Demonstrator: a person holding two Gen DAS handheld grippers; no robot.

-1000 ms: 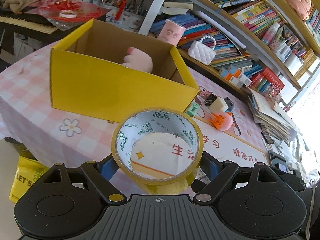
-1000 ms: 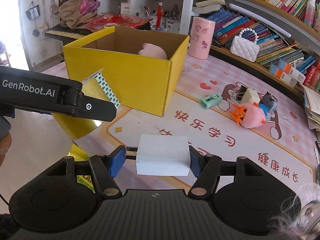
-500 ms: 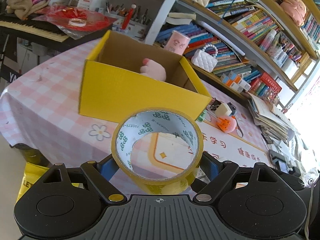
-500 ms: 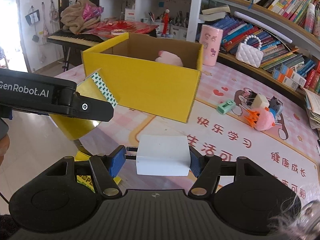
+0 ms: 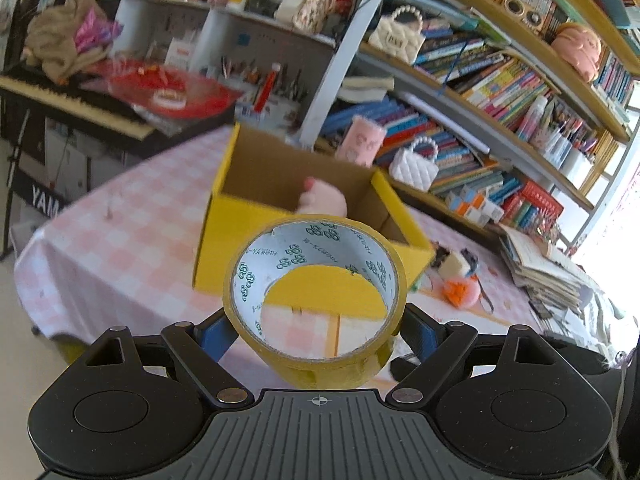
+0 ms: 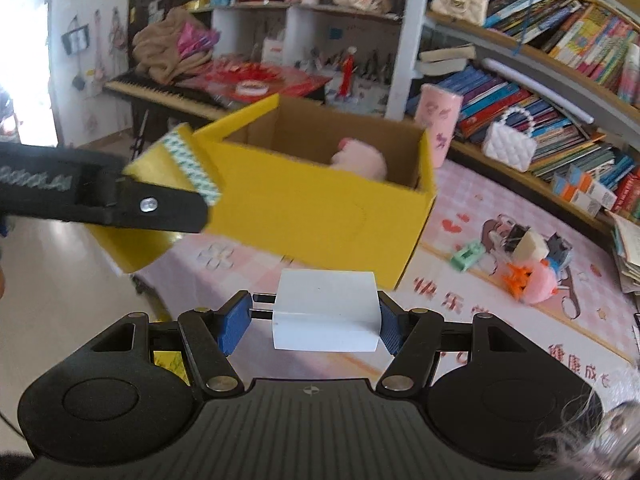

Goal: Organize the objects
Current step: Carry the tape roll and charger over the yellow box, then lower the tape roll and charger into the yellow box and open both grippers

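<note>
My left gripper (image 5: pixel 316 332) is shut on a roll of yellow packing tape (image 5: pixel 316 372), held in the air in front of the open yellow cardboard box (image 5: pixel 256 232). A pink plush toy (image 5: pixel 322 200) lies inside the box. My right gripper (image 6: pixel 312 322) is shut on a white charger plug (image 6: pixel 326 312), also in front of the box (image 6: pixel 320 216). The left gripper with its tape roll (image 6: pixel 160 168) shows at the left of the right wrist view, near the box's left corner.
The box stands on a table with a pink checked cloth (image 5: pixel 120 240). Small toys, clips and a pink-orange plush (image 6: pixel 532 276) lie to the right of the box. A pink cup (image 6: pixel 438 128), white handbag (image 6: pixel 508 144) and bookshelves stand behind. A keyboard piano (image 5: pixel 72 104) is at the back left.
Both grippers have risen and pulled back from the table with their loads. The box now looks lower and farther off, and its inside shows more.
</note>
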